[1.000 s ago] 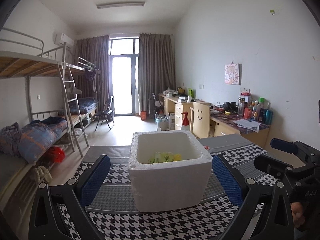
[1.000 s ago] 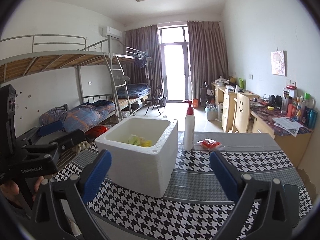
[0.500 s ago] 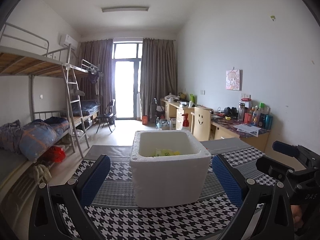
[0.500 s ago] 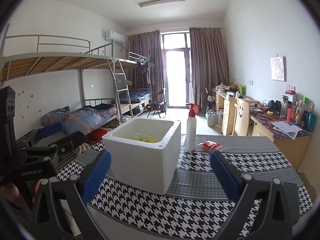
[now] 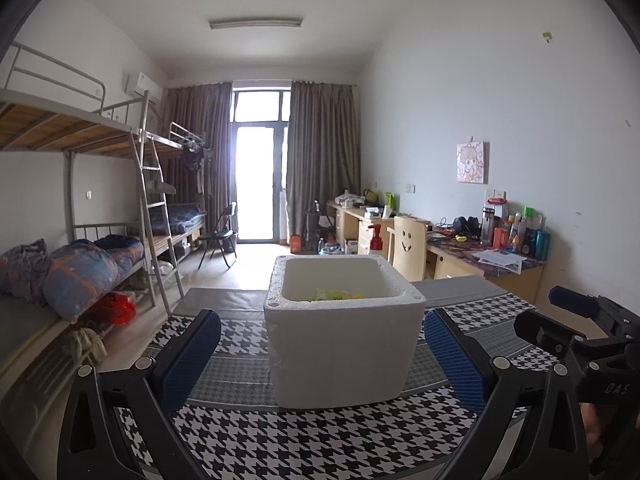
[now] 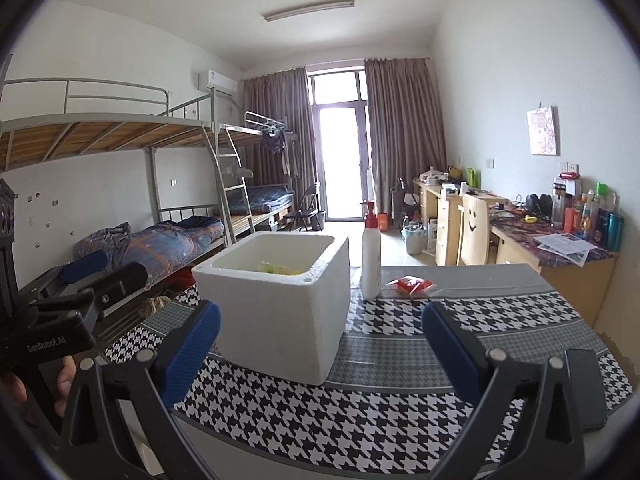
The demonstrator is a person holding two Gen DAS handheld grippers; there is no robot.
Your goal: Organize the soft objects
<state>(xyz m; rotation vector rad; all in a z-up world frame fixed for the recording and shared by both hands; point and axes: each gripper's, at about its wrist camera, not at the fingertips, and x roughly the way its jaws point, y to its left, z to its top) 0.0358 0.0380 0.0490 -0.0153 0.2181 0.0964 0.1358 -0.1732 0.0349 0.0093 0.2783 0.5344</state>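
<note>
A white foam box (image 5: 344, 340) (image 6: 280, 304) stands on the houndstooth tablecloth (image 5: 320, 436) (image 6: 400, 412). Yellow-green soft packets (image 5: 336, 294) (image 6: 276, 268) lie inside it, mostly hidden by the rim. My left gripper (image 5: 322, 356) is open, its blue pads wide on either side of the box and short of it. My right gripper (image 6: 320, 348) is open too, empty, in front of the box's right corner. A red packet (image 6: 412, 285) lies on the cloth beyond, beside a white pump bottle (image 6: 371, 258). Each gripper shows at the edge of the other's view.
Bunk beds with bedding (image 5: 76, 272) line the left wall. Desks with bottles and papers (image 5: 504, 240) and a wooden chair (image 5: 408, 248) run along the right wall. The table's far edge (image 6: 480, 270) lies behind the bottle. A person's hand (image 6: 24, 392) holds the left gripper's handle.
Both grippers have drawn back and dropped lower relative to the box, so less of its inside shows. Their jaws stayed open and the box did not move.
</note>
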